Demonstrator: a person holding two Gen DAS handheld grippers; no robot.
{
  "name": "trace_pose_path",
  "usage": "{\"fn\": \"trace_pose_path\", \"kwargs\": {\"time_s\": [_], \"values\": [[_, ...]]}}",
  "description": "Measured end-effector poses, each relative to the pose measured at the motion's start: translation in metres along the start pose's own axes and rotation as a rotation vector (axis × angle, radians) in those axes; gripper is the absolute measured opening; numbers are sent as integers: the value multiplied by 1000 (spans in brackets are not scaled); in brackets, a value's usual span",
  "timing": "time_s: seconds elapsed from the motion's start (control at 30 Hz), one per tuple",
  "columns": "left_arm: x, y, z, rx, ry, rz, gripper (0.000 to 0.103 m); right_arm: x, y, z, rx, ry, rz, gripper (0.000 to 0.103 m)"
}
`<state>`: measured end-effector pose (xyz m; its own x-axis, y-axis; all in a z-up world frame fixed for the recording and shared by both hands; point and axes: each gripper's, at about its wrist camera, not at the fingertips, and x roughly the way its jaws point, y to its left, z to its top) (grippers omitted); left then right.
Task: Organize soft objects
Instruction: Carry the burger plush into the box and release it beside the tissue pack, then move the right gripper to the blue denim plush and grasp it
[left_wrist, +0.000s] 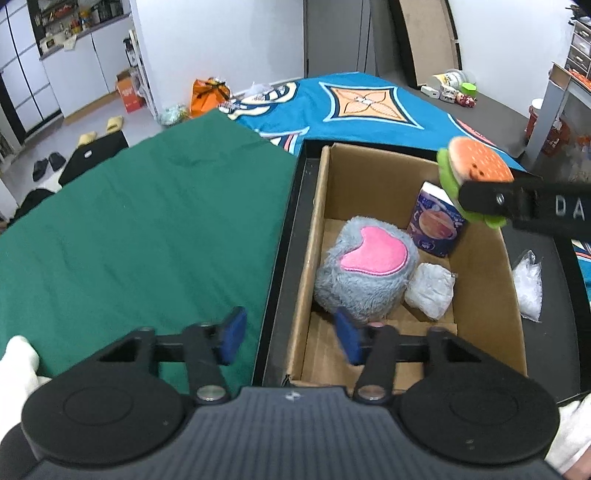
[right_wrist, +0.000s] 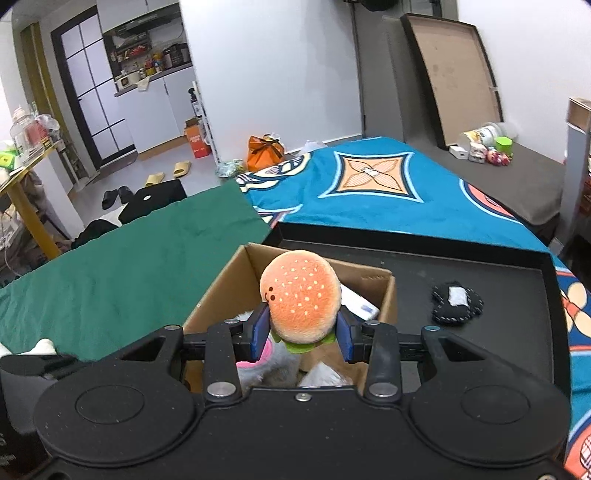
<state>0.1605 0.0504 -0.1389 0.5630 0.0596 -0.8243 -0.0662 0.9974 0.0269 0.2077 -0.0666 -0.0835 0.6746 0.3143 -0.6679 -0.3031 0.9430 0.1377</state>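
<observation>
My right gripper (right_wrist: 301, 338) is shut on a plush burger toy (right_wrist: 300, 302) and holds it above the open cardboard box (right_wrist: 218, 291). In the left wrist view the burger (left_wrist: 474, 166) hangs over the box's far right corner. The box (left_wrist: 487, 280) holds a grey plush with a pink heart (left_wrist: 365, 269), a white stuffed bag (left_wrist: 430, 290) and a purple packet (left_wrist: 436, 221). My left gripper (left_wrist: 291, 334) is open and empty, over the box's near left edge.
The box stands in a black tray (right_wrist: 480, 266) on a bed with a green cloth (left_wrist: 140, 221) and a blue patterned blanket (right_wrist: 376, 192). A black-and-white soft item (right_wrist: 456, 301) and a clear plastic bag (left_wrist: 530, 284) lie in the tray right of the box.
</observation>
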Motion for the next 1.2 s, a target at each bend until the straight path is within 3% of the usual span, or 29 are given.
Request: {"fn": "trace_pose_path", "kwargs": {"time_s": [0.1, 0.17, 0.23, 0.73, 1.2], "values": [[5, 2, 0, -10, 16, -14, 20, 3, 2, 4, -5, -24, 18, 46], [6, 3, 0, -13, 19, -26, 14, 3, 5, 4, -31, -34, 9, 70], [6, 3, -1, -15, 22, -35, 10, 4, 4, 2, -48, -33, -4, 76], [-2, -2, -3, 0, -3, -18, 10, -14, -39, -19, -3, 7, -38, 76], [-2, -18, 0, 52, -4, 63, 11, -31, -90, -39, 85, 12, -47, 75]]}}
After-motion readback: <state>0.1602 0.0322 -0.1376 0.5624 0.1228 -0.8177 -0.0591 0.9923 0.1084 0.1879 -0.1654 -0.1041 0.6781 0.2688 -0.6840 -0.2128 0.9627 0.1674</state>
